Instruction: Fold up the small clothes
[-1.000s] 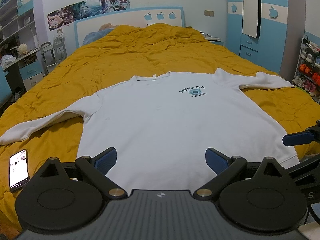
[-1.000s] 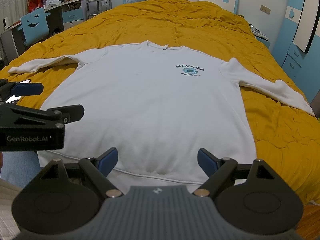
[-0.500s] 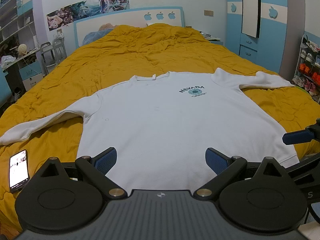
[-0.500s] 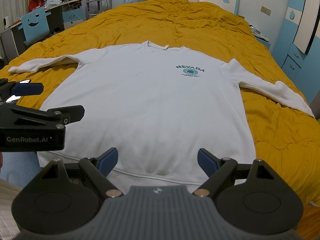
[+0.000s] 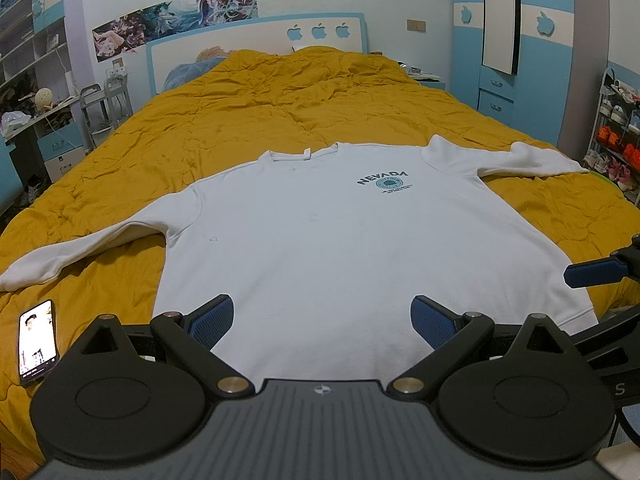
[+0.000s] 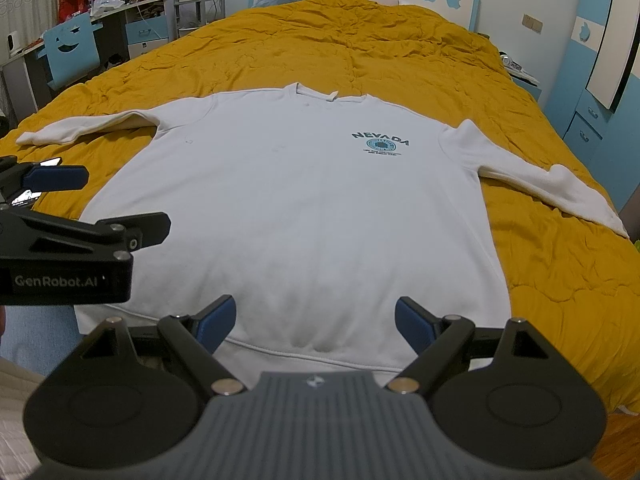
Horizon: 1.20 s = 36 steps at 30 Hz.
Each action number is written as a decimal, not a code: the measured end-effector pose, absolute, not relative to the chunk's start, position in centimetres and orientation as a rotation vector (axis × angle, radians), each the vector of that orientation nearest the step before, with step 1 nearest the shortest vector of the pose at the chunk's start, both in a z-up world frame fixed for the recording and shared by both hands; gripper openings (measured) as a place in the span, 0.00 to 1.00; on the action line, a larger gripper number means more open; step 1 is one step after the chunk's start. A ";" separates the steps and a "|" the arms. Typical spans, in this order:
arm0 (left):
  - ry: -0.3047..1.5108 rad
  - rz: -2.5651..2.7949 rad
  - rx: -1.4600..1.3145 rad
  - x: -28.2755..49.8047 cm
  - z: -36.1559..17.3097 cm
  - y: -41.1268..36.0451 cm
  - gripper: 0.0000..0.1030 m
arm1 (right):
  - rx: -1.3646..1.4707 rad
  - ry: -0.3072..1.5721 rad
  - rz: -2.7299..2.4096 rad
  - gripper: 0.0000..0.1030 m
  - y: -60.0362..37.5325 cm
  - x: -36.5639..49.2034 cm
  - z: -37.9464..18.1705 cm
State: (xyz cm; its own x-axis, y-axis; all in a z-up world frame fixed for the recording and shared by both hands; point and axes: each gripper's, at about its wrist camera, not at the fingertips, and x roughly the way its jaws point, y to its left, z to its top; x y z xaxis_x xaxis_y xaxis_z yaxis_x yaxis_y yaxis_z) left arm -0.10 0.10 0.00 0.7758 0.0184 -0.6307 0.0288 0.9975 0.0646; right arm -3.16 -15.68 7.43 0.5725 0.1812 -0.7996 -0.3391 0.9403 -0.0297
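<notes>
A white long-sleeved sweatshirt (image 5: pixel 340 232) with a teal NEVADA print lies flat and face up on the bed, both sleeves spread out; it also shows in the right wrist view (image 6: pixel 296 208). My left gripper (image 5: pixel 322 322) is open and empty above the hem. My right gripper (image 6: pixel 316 322) is open and empty above the hem, to the right of the left one. The left gripper's body shows at the left of the right wrist view (image 6: pixel 68 248). A fingertip of the right gripper (image 5: pixel 596 272) shows at the right edge of the left wrist view.
The mustard quilt (image 5: pixel 300 108) covers the bed. A phone (image 5: pixel 37 342) lies on the quilt by the left sleeve cuff. A desk and shelves (image 6: pixel 100 28) stand left of the bed, a blue wardrobe (image 5: pixel 516 52) and a shoe rack (image 5: pixel 616 132) to the right.
The left wrist view has shifted slightly, so the phone sits a little lower and nearer the left edge. The sweatshirt and both grippers' jaws are unchanged.
</notes>
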 end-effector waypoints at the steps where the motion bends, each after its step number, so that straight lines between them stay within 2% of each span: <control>1: 0.683 -0.006 0.072 -0.1 0.0 0.1 1.00 | -0.188 0.913 0.308 0.80 -15.7 -3.2 7.4; 36: 0.714 -0.039 0.074 1.2 -0.3 0.1 1.00 | -0.200 0.911 0.301 0.80 -15.9 -2.1 8.1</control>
State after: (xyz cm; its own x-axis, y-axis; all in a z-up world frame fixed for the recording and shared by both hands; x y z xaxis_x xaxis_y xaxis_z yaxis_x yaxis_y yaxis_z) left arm 1.18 0.12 -0.26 0.7550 -0.0099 -0.6556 0.0608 0.9966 0.0549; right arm -2.13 -15.87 8.11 0.5757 0.1707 -0.7997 -0.3389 0.9398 -0.0434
